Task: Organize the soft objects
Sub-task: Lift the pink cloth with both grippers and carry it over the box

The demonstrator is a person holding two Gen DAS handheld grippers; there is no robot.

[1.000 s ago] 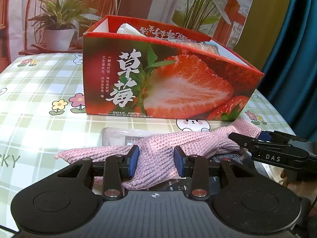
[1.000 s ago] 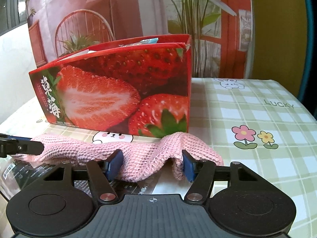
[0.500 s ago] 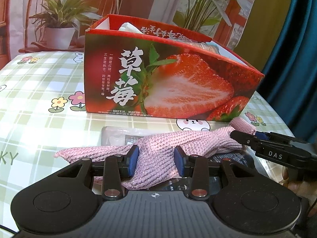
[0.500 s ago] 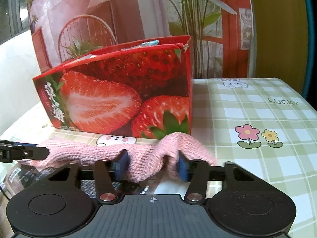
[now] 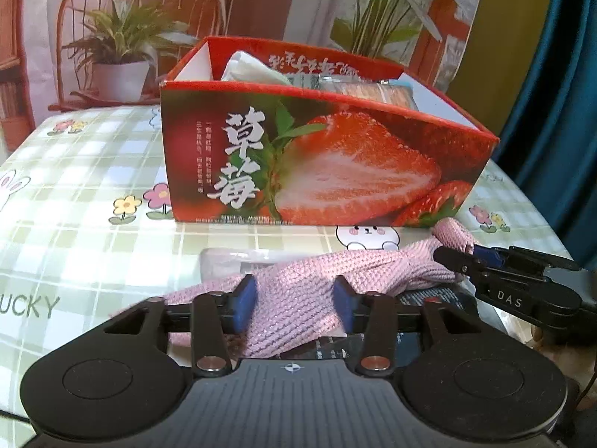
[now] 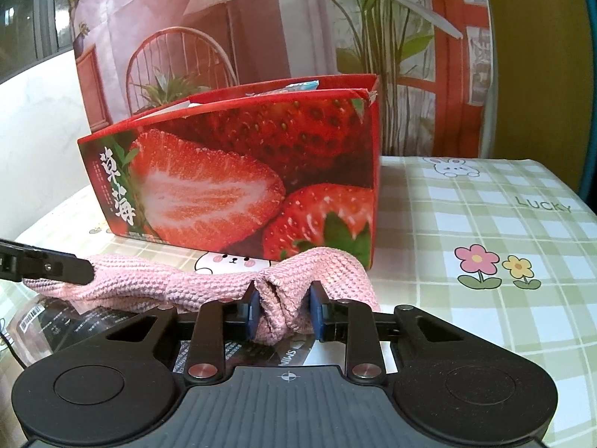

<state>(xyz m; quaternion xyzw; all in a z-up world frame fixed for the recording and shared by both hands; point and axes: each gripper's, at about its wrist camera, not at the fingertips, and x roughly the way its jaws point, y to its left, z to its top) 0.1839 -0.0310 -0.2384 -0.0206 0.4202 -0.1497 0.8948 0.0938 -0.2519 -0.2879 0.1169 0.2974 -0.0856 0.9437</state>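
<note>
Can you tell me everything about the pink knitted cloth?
The pink knitted cloth is soft, ribbed fabric, stretched long in front of the strawberry box, lying partly over a shiny plastic packet. The right gripper has a bunched fold between its closing jaws. The left gripper has its jaws opening around the other part.

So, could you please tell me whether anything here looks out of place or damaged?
The strawberry box has a torn, frayed top corner. The pink knitted cloth lies rumpled across a clear plastic package instead of flat.
</note>
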